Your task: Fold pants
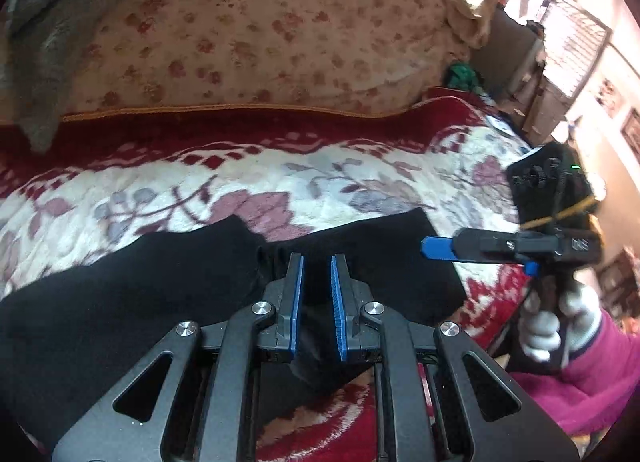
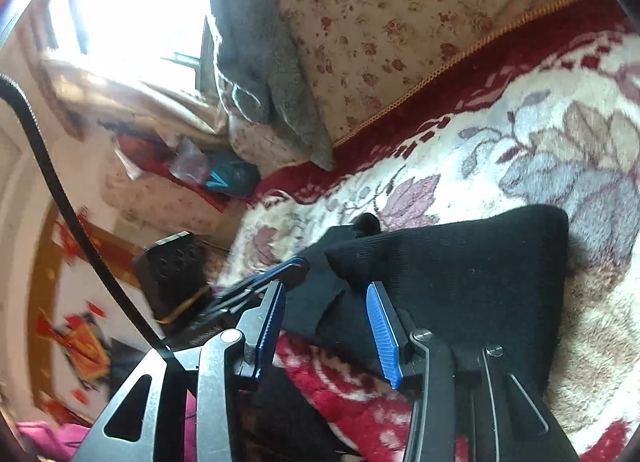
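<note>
Bed [image 1: 280, 34]: fills the upper half of the left wrist frame, dressed in a cream rose-print cover.

Fleece blanket [image 1: 360, 178]: white with purple leaves and a dark red border, spread across the frame's middle, gold-cord edge along its upper side.

Grey blanket [image 2: 256, 62]: upper centre of the right wrist frame, draped over the rose-print cover.

Black pants [image 1: 140, 290]: lower middle and lower left of the left wrist frame, lying on the fleece blanket, two leg ends pointing up-frame; in the right wrist frame one ribbed edge is doubled over.

Left hand-held gripper [image 1: 317, 262]: bottom centre, blue pads apart with a narrow gap, above the pants, pinching nothing.

Right hand-held gripper [image 2: 328, 294]: bottom centre, fingers spread wide over the pants edge, holding nothing.

White glove [image 1: 560, 322]: right edge, gripping the right handle.
</note>
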### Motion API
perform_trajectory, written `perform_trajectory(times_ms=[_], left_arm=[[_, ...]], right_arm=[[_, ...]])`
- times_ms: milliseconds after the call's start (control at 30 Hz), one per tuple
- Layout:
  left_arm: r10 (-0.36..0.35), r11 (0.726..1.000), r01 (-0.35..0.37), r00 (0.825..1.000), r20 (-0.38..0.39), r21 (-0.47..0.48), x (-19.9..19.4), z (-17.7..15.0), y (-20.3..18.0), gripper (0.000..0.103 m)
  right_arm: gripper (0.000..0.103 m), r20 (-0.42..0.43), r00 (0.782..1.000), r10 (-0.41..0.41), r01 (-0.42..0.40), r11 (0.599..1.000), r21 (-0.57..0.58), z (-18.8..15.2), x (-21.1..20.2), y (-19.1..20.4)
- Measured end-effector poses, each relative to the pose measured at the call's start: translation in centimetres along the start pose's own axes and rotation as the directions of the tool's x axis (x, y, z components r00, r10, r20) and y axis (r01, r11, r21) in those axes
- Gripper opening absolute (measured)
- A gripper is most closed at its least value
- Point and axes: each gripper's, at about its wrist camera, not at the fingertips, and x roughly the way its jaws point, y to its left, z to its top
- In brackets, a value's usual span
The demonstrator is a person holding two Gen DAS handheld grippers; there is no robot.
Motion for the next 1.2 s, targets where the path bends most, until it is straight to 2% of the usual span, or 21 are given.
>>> perform_trajectory(times_ms=[33, 100, 133, 367, 533, 767, 1000, 1200], left_arm=[[0.021, 1.000, -0.021, 1.000, 0.000, -0.005, -0.1, -0.2, 0.0, 0.019], [0.064, 0.998, -0.064, 0.998, 0.000, -0.020, -0.3, -0.8, 0.0, 0.035], [0.089, 0.996, -0.089, 0.996, 0.001, -0.023, -0.4, -1.1, -0.1, 0.036], [0.178, 0.981, -0.178, 0.984, -0.001, -0.073, -1.1, -2.5, 0.5, 0.036], [0.208, 0.973, -0.207, 0.978, -0.004, -0.105, -1.9, -3.3, 1.2, 0.036], [0.282, 0.947, -0.278, 0.959, 0.003, -0.163, -3.1, -4.1, 2.6, 0.036], [0.393, 0.902, -0.385, 0.919, 0.003, -0.197, -4.1, -5.2, 4.1, 0.036], [0.424, 0.877, -0.412, 0.906, -0.005, -0.247, -4.9, -6.0, 5.7, 0.036]], right_arm=[[0.043, -0.002, 1.000, -0.011, 0.011, 1.000, -0.016, -0.1, 0.2, 0.2], [0.049, -0.006, 1.000, -0.021, 0.021, 0.999, -0.038, -0.2, 0.7, 0.6], [0.049, -0.011, 1.000, -0.025, 0.024, 0.999, -0.044, -0.3, 1.1, 0.8], [0.050, -0.047, 0.996, -0.077, 0.074, 0.996, -0.056, -0.6, 3.2, 1.0], [0.050, -0.066, 0.995, -0.078, 0.074, 0.996, -0.053, -0.6, 4.2, 1.3], [0.050, -0.101, 0.991, -0.087, 0.081, 0.995, -0.057, -0.6, 5.8, 1.5], [0.050, -0.126, 0.988, -0.087, 0.081, 0.995, -0.059, -0.3, 7.5, 1.8], [0.050, -0.155, 0.985, -0.072, 0.057, 0.993, -0.101, -0.1, 9.3, 3.6]])
